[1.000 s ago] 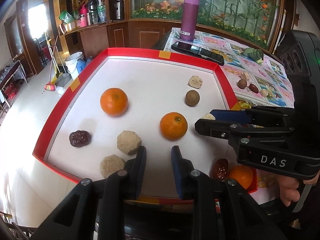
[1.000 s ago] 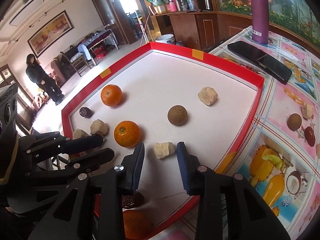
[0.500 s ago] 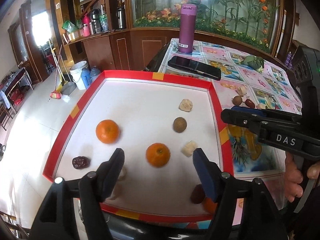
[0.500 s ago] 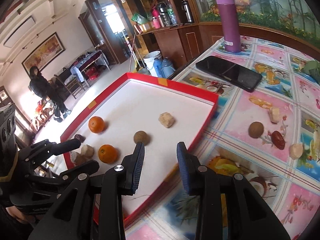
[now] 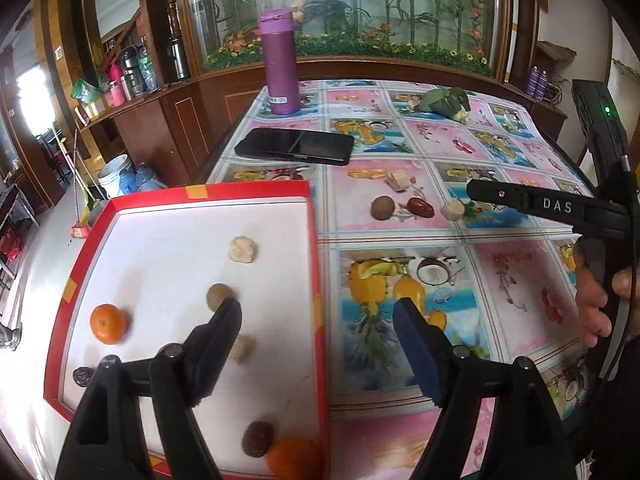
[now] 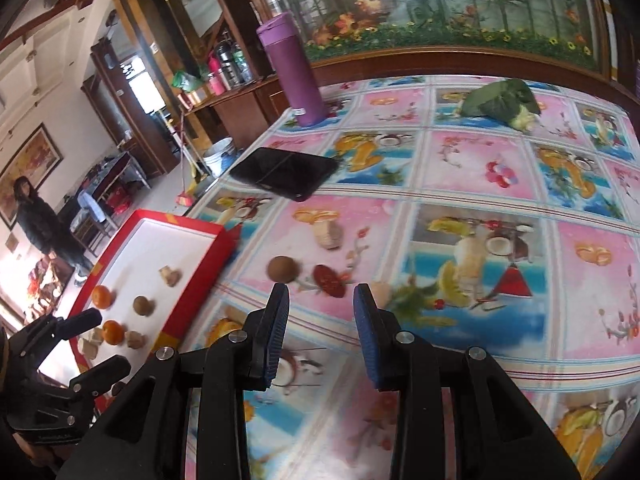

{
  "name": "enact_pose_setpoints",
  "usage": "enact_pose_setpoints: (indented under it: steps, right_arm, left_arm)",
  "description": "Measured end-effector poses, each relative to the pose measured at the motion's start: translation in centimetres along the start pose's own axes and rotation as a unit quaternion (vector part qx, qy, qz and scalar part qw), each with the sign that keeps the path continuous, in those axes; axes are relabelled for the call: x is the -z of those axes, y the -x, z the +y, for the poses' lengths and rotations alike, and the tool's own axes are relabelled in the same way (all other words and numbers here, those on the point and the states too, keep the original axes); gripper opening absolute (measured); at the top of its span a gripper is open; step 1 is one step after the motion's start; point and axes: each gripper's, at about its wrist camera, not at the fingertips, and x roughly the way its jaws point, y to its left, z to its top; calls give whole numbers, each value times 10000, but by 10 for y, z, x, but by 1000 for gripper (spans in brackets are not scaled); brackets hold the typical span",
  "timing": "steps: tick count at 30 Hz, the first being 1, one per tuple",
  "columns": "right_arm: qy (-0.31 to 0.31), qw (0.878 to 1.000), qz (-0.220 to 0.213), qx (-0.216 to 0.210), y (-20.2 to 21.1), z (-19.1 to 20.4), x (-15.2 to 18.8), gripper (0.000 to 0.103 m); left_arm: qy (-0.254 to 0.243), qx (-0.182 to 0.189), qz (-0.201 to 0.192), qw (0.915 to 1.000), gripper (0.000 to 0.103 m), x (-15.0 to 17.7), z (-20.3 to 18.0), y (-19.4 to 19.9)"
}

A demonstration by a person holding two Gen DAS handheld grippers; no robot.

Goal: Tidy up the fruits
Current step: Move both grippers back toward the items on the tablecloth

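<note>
Left hand-held gripper (image 5: 316, 344): jaws spread wide and empty, hanging above the right edge of the tray; likely parked there, out of the other arm's way.
Right hand-held gripper (image 6: 320, 320): parted, nothing between the jaws, aimed at the loose pieces on the surface; it looks lined up for the next pick.
Tray (image 5: 316, 280): red rim, white floor, at the left end of the surface; it serves as the collecting place, so sorted fruit lies inside it.
Fruit in tray: an orange (image 5: 107, 324) near the left wall, a second orange (image 5: 294, 458) at the near right corner just beside a dark date (image 5: 258, 438), a brown round fruit (image 5: 218, 295) mid-tray, pale lumps scattered.
Fruit outside the tray: a brown round fruit (image 6: 283, 269), a red date (image 6: 329, 280) just beside it, a pale lump (image 6: 381, 292) by the right jaw, a pale chunk (image 6: 329, 234) farther back; these seem left to move.
Phone (image 6: 284, 178): flat beyond the fruit, apart from the work.
Purple bottle (image 6: 292, 74): upright at the far edge.
Leafy vegetable (image 6: 504, 104): far right, untouched.
</note>
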Motion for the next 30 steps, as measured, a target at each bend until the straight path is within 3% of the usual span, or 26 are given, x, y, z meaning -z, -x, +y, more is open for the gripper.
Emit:
enact_pose_setpoints:
  steps: [4,8,30]
  right_arm:
    - [-336,9991,23,264,7,-36,-2,33]
    - [-639,9976,114,252,8,-55,-3,33]
    - [206,9984,461,271,-26,-10,6,33]
  left_arm:
    - [-150,137,94,9997,80,-2,-20,-7]
    - [-249,231,201,9992,80,-9,-37,-18]
    - [-264,165,394,9987,81,-25,-44,-55]
